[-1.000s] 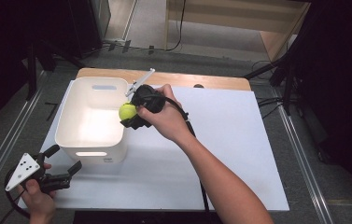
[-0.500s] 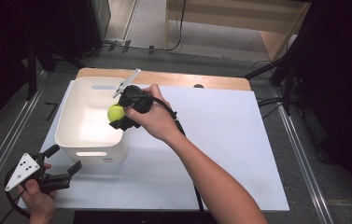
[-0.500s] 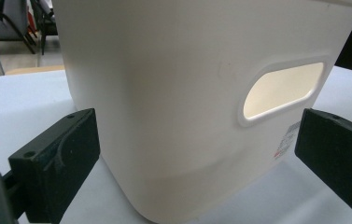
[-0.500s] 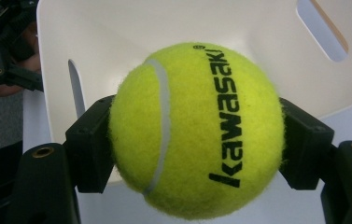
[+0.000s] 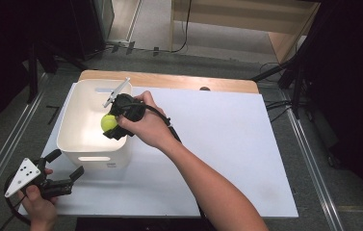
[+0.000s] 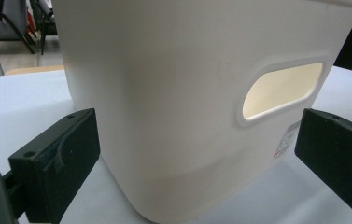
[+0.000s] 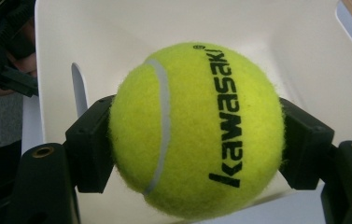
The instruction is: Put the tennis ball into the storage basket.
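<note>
Since half a second ago the right gripper point(image 5: 113, 122) has carried the tennis ball point(image 5: 108, 122) further left, from above the bin's right wall to over its open inside, while the left gripper point(image 5: 66, 168) has stayed where it was at the near left corner of the desk point(image 5: 227, 144). Nearest, that left gripper is held in the left hand point(image 5: 37, 204) just in front of the white bin point(image 5: 73, 144), its jaws spread wide with nothing between them; in the left gripper view point(image 6: 197, 154) the bin's near wall point(image 6: 164, 93) and its oval handle cutout point(image 6: 281, 91) stand between and beyond the two black pads, untouched. Farther on, the right hand point(image 5: 145, 125) reaches across the bin's right rim. In the right gripper view the yellow-green ball point(image 7: 197, 128), printed "kawasaki", sits squarely between the jaws of the right gripper point(image 7: 197, 140), one pad pressed on each side at about the ball's middle, with the bin's pale inside point(image 7: 276, 42) behind it. The ball hangs above the bin's floor, near the right wall. Beyond the bin runs the desk's wooden far edge point(image 5: 169, 81).
</note>
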Available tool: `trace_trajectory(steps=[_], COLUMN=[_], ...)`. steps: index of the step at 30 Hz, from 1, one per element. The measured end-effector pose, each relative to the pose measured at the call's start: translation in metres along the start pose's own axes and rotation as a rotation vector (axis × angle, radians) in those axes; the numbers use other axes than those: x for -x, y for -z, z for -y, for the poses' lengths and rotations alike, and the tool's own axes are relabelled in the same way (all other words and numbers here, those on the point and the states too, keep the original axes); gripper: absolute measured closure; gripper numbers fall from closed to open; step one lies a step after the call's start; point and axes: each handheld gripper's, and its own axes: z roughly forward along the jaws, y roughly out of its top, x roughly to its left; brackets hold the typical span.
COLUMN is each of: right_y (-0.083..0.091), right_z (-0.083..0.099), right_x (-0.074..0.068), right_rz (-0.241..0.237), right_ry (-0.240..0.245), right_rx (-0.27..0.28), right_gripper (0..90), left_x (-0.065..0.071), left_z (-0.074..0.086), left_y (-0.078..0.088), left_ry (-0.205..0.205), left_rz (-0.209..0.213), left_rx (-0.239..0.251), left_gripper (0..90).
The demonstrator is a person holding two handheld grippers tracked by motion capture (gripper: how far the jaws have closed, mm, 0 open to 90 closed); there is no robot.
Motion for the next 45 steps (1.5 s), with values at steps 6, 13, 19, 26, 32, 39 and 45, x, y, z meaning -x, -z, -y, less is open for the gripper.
trace_trajectory(steps=[6, 13, 19, 26, 32, 39, 45], right_y=[-0.009, -0.017, -0.017, -0.01, -0.002, 0.012, 0.023], right_z=[0.0, 0.002, 0.003, 0.005, 0.007, 0.02, 0.03], right_x=[-0.001, -0.001, -0.002, -0.002, -0.005, -0.003, -0.001], right_rz=[-0.004, -0.024, -0.023, -0.029, -0.021, 0.006, 0.023], right_ry=[-0.001, 0.038, 0.055, 0.077, 0.082, 0.065, 0.037], right_rx=[-0.025, -0.063, -0.075, -0.055, -0.03, 0.034, 0.057], right_gripper=[23.5, 23.0, 22.1, 19.1, 14.2, 10.5, 8.0], left_x=[0.0, -0.001, 0.0, 0.0, -0.001, 0.0, 0.0], left_z=[0.0, 0.0, 0.0, 0.0, 0.0, 0.0, 0.0], left_y=[0.0, 0.0, 0.0, 0.0, 0.001, 0.0, 0.0], left_ry=[-0.003, -0.002, -0.002, -0.003, -0.003, -0.002, 0.001], left_rz=[0.001, 0.002, 0.002, 0.003, 0.0, 0.001, 0.0], left_rx=[-0.001, 0.0, -0.001, -0.001, -0.002, -0.002, 0.001], left_gripper=[0.2, 0.2, 0.2, 0.2, 0.2, 0.2, 0.2])
